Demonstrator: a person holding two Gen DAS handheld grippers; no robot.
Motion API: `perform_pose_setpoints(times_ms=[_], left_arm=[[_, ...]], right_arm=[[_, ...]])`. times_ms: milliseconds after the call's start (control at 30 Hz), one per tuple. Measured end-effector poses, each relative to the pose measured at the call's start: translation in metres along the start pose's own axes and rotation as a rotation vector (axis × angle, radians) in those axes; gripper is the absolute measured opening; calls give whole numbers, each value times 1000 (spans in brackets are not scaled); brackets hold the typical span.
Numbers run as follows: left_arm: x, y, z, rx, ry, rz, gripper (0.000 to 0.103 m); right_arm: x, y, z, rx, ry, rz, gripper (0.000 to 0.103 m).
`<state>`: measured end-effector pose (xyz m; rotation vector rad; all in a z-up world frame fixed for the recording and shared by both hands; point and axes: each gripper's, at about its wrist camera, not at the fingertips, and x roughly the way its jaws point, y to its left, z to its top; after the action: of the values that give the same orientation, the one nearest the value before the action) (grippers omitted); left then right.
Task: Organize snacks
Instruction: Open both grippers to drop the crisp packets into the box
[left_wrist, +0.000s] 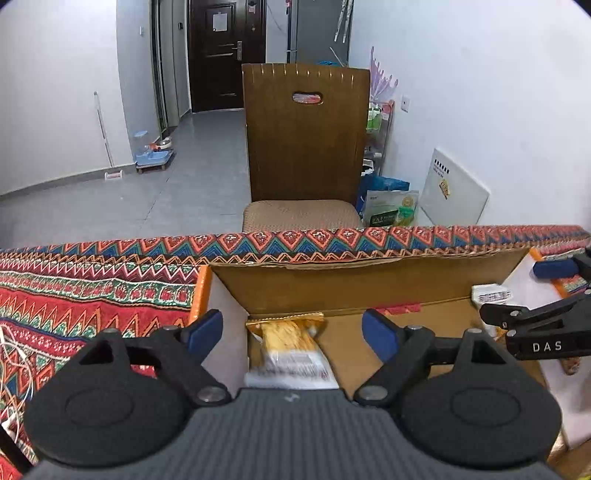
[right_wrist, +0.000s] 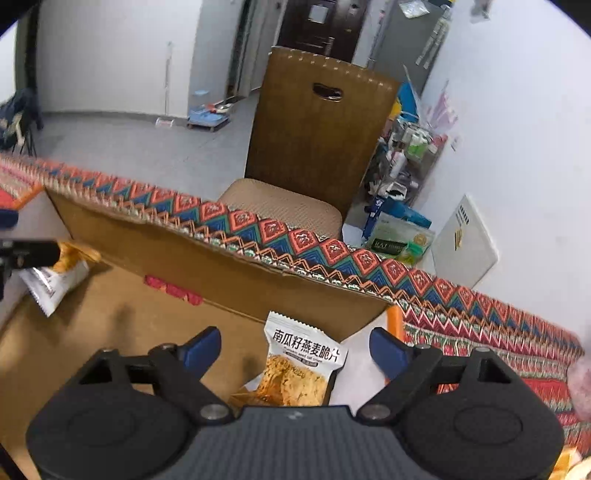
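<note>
White walls and a grey tiled floor run back to a dark door (left_wrist: 226, 55), with a pet water feeder (left_wrist: 153, 151) against the left wall. Nearer, a wooden chair (left_wrist: 306, 136) with a woven seat stands pushed up to the desk (left_wrist: 74, 295), which is covered in a red, blue and orange zigzag cloth. On that cloth sits an open cardboard box (left_wrist: 351, 284), its flaps standing up at the far side and at both ends.

At the left end of the box, the left hand-held gripper (left_wrist: 291, 332) hangs over the opening with its blue-padded jaws spread wide and nothing gripped. Right between and below them a snack packet (left_wrist: 291, 347), gold at the top and white lower down, lies against the left corner of the box floor; it is blurred, and the pads are clear of it.

At the right end, the right hand-held gripper (right_wrist: 295, 347) is likewise wide open and empty. An oat crisp packet (right_wrist: 301, 365), white with black Chinese lettering and a picture of golden crisps, stands tilted in the right corner of the box, between the pads but not touched by them. Right of the box the patterned cloth carries on, and beyond it a cluttered rack (right_wrist: 410, 155) and a white board (right_wrist: 465, 243) lean at the wall.
</note>
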<state>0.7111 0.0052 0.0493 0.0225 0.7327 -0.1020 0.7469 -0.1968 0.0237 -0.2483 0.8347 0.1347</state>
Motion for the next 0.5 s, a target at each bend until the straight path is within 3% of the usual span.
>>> perform_pose_setpoints(times_ms=[200,500], left_arm=[[-65,4,1,-39,-34,-39,93],[-196,-3,-14,-37,-87,-88,102]], right_arm=[[-58,-20,-5,81,-56,34,87],[-190,-21,-36,107,-170,21,91]])
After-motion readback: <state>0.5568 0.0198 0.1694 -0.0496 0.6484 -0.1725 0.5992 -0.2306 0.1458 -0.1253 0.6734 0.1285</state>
